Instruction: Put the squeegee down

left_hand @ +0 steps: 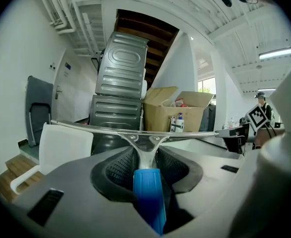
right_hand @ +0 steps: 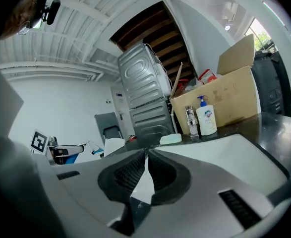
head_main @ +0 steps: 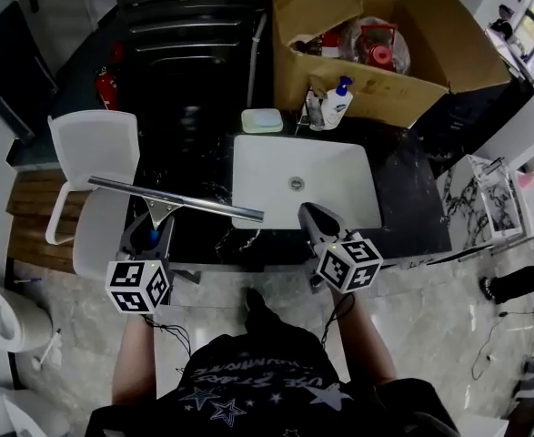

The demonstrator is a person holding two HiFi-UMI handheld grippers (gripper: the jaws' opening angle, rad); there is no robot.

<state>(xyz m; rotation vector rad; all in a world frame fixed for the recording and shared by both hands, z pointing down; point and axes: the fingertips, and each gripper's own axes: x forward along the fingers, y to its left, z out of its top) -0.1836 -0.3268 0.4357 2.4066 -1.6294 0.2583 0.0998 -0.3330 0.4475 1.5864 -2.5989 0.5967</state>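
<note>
At the lower left of the head view, the left gripper (head_main: 156,232) has its 2 jaws clamped on the blue handle of the squeegee (head_main: 176,199). The long metal blade lies crosswise above the front edge of the dark counter (head_main: 410,198), its right end over the left rim of the white sink (head_main: 339,182). In the left gripper view the handle sits between the ribbed pads (left_hand: 116,166). The right gripper (head_main: 316,217), at lower centre just before the sink, has its jaws together with nothing between them. A cardboard box (head_main: 385,91) and a soap bottle (head_main: 337,104) stand behind the sink.
</note>
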